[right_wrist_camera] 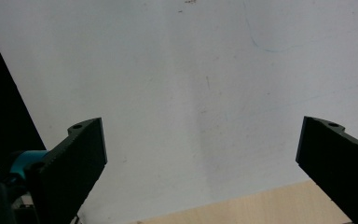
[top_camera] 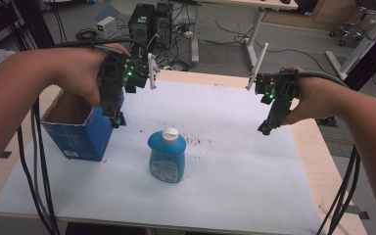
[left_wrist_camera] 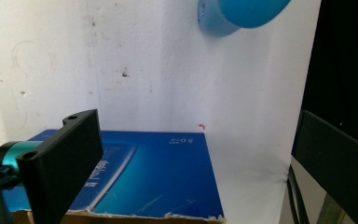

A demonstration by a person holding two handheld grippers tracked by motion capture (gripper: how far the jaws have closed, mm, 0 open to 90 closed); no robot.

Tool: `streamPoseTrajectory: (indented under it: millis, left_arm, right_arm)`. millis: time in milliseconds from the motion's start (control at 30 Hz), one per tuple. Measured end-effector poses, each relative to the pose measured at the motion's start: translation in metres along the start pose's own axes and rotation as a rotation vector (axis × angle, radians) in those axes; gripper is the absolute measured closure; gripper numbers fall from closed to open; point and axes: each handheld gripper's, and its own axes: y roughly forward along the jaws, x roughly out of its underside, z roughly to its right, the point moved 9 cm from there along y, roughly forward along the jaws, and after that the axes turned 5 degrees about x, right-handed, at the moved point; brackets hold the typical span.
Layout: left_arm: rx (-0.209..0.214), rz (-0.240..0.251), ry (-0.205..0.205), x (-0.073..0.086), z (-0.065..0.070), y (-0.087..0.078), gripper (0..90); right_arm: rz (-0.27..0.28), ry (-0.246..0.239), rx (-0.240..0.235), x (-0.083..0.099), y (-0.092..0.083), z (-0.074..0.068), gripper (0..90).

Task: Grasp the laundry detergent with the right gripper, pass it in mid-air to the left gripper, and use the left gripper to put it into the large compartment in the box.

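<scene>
A blue bottle (top_camera: 167, 155) with a white cap stands upright in the middle of the white sheet (top_camera: 240, 166). To its left stands an open-topped blue cardboard box (top_camera: 81, 129). My left gripper (top_camera: 117, 119) hangs over the box's right-hand wall, pointing down. In the left gripper view it (left_wrist_camera: 196, 154) is open, with the box's blue side (left_wrist_camera: 168, 172) below and the bottle (left_wrist_camera: 242, 14) at the top edge. My right gripper (top_camera: 266, 128) hovers above the sheet's right part, well clear of the bottle. It (right_wrist_camera: 200, 149) is open, with nothing between the jaws.
The sheet covers most of a wooden table (top_camera: 318, 147); its bare wood edge (right_wrist_camera: 261, 205) shows under the right gripper. Black cables (top_camera: 39, 166) trail off the front on both sides. Computer towers (top_camera: 149, 24), desk legs and a stool (top_camera: 360, 19) stand on the floor beyond.
</scene>
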Motion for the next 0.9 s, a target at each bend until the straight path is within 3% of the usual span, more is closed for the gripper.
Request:
streamPoseTrajectory:
  millis: [233,567,767,900]
  left_arm:
    - [0.007,-0.006,-0.013,0.001,-0.008,0.007,1.8]
    - [0.01,0.013,-0.015,0.003,-0.006,0.009,1.8]
    - [0.011,0.017,-0.006,0.003,-0.004,0.01,1.8]
    - [0.011,0.018,-0.009,0.004,-0.004,0.011,1.7]
  right_arm:
    - [0.033,-0.008,-0.007,-0.001,-0.005,-0.018,0.9]
    - [0.234,0.016,-0.089,-0.01,0.007,-0.061,0.9]
    - [0.4,0.089,-0.159,-0.021,0.032,-0.085,0.9]
    - [0.43,0.098,-0.163,-0.027,0.044,-0.091,0.9]
